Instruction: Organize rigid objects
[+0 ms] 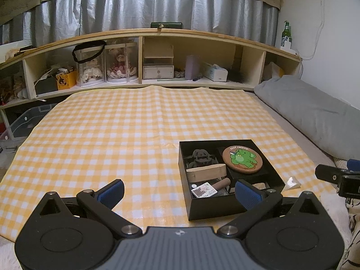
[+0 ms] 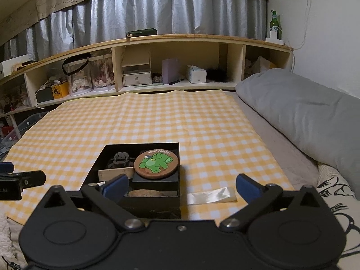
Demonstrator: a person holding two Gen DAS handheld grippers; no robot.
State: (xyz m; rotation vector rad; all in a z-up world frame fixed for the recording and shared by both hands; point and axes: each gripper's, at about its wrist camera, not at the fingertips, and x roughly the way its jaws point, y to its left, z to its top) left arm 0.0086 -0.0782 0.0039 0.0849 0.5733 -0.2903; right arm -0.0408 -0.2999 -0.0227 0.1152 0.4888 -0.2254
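A black box [image 1: 211, 209] sits on the yellow checked cloth [image 1: 112, 135], near its front right. In it lie a round cork coaster with a green elephant [image 1: 242, 159], a dark hair clip [image 1: 201, 156], a wooden block [image 1: 207, 172], a brown cylinder [image 1: 221, 183] and a small card [image 1: 203, 190]. My left gripper [image 1: 180, 194] is open and empty, its right finger over the box's near corner. My right gripper [image 2: 180, 187] is open and empty over the box [image 2: 155, 209]; the coaster [image 2: 156, 163] lies just ahead. A clear plastic strip [image 2: 211, 195] lies right of the box.
A wooden shelf unit [image 1: 144, 83] with dolls, boxes and tissues runs along the far edge. A grey pillow [image 1: 315, 112] lies on the right. A green bottle [image 1: 286, 34] stands on the shelf's right end. Storage bins [image 1: 18, 126] stand at the left.
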